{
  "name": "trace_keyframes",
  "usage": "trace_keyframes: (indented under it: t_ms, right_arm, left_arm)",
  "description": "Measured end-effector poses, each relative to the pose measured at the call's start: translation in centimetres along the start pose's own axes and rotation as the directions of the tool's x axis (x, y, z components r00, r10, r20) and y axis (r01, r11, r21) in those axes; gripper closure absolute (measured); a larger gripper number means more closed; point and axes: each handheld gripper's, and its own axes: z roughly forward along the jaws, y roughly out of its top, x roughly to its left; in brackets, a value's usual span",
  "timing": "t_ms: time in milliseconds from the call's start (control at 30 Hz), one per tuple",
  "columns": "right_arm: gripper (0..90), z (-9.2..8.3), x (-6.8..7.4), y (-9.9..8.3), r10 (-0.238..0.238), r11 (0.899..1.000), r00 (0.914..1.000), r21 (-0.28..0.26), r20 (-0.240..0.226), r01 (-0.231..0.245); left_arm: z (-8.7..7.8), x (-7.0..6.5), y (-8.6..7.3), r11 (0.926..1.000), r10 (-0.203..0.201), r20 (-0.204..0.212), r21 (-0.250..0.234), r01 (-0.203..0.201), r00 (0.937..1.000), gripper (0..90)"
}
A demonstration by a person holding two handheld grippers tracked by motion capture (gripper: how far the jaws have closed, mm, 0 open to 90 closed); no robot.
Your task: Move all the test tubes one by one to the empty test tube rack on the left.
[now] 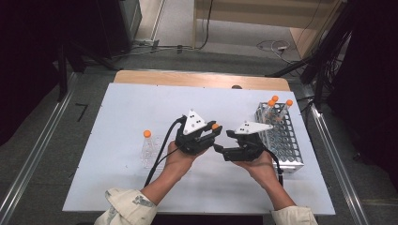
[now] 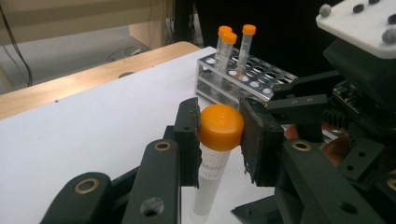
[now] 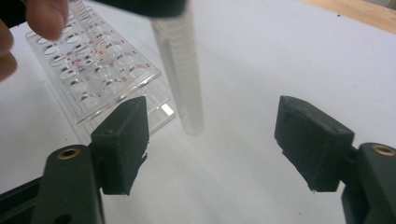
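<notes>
left claw (image 2: 219, 135) grips the tube (image 2: 211, 168) by its cap, upright; right claw (image 3: 212, 140) gapes just beside it, tube hanging between its spread jaws, metal rack (image 1: 281, 136) rightward

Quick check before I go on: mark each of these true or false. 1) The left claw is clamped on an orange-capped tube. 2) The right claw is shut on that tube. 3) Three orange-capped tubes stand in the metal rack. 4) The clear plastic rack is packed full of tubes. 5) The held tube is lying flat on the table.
1) True. The left claw grips the tube at its orange cap.
2) False. The right claw stands open, apart from the tube.
3) True. Three capped tubes stand at the far end of the metal rack.
4) False. The clear rack holds one tube at its far end.
5) False. It hangs upright.
</notes>
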Motion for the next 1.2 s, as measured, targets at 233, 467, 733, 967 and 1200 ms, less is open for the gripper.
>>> trace_keyframes:
  t_ms: [233,467,733,967,1200]
  right_arm:
    - [19.4,-0.1,-0.2,-0.1,0.016,1.0,0.9998,-0.006,0.012,-0.016]
    - [15.7,-0.3,-0.2,-0.1,0.02,1.0,0.9987,-0.016,0.047,-0.019]
    - [14.4,-0.2,-0.1,-0.1,0.022,0.999,0.9976,-0.024,0.066,-0.021]
    - [14.7,-0.3,-0.1,-0.1,0.021,1.0,0.997,-0.023,0.074,-0.02]
    - [14.8,-0.5,-0.1,-0.1,0.016,1.0,0.9947,-0.016,0.102,-0.014]
  left_arm:
    - [-2.0,1.2,-0.1,0.9994,-0.028,-0.026,-0.023,0.027,0.9993,70.4]
    - [-4.4,2.9,-0.2,0.9964,-0.071,-0.056,-0.051,0.068,0.9959,70.3]
    - [-6.1,4.1,-0.4,0.9933,-0.102,-0.085,-0.063,0.097,0.9911,70.2]
    - [-6.9,4.9,-0.6,0.9913,-0.119,-0.108,-0.07,0.112,0.9871,70.1]
    - [-7.9,5.9,-0.7,0.9901,-0.126,-0.156,-0.08,0.115,0.9796,70.1]
